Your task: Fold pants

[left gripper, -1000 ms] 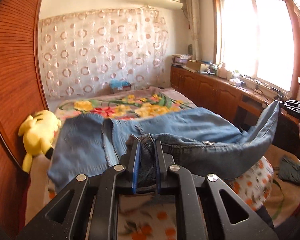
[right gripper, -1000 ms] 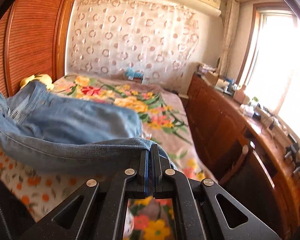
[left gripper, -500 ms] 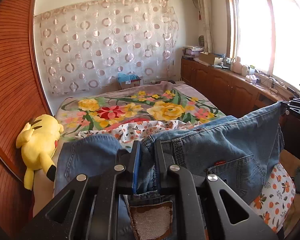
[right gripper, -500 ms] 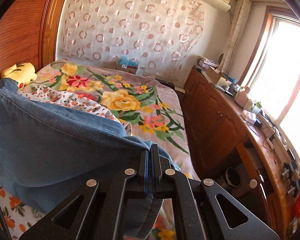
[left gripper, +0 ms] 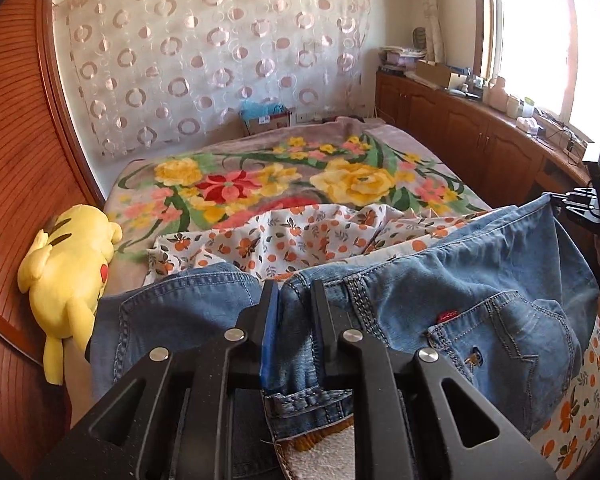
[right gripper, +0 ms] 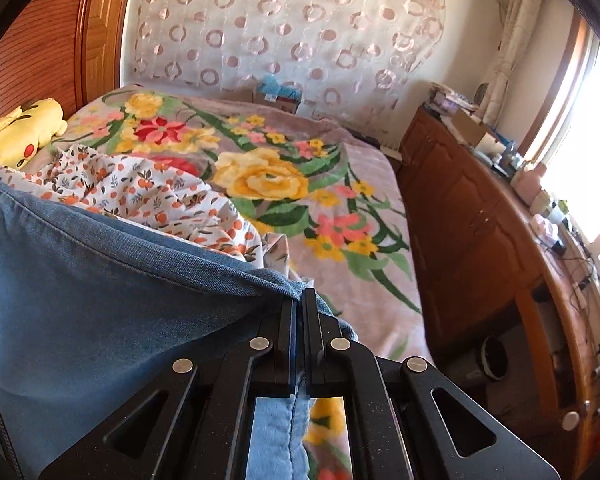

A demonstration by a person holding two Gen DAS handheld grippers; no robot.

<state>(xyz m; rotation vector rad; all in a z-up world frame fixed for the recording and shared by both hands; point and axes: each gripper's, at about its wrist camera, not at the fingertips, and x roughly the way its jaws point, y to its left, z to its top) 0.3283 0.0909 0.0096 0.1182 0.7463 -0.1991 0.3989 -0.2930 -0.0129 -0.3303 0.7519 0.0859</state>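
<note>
The left hand-held gripper (left gripper: 294, 312) was clamped on the waistband of the jeans (left gripper: 480, 292), and the right hand-held gripper (right gripper: 299, 320) pinched their far edge, likely to hold the one pair taut above the bed (right gripper: 340, 184) for folding. One yellow plush toy (left gripper: 70, 276) lay alongside.

Blue denim pants (left gripper: 480, 280), yellow plush toy (left gripper: 68, 272), orange-dotted white sheet (left gripper: 284, 236).

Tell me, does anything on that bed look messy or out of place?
Yes: the orange-print sheet lies crumpled across the floral blanket instead of flat, and a yellow plush toy is wedged against the wooden wall.
</note>
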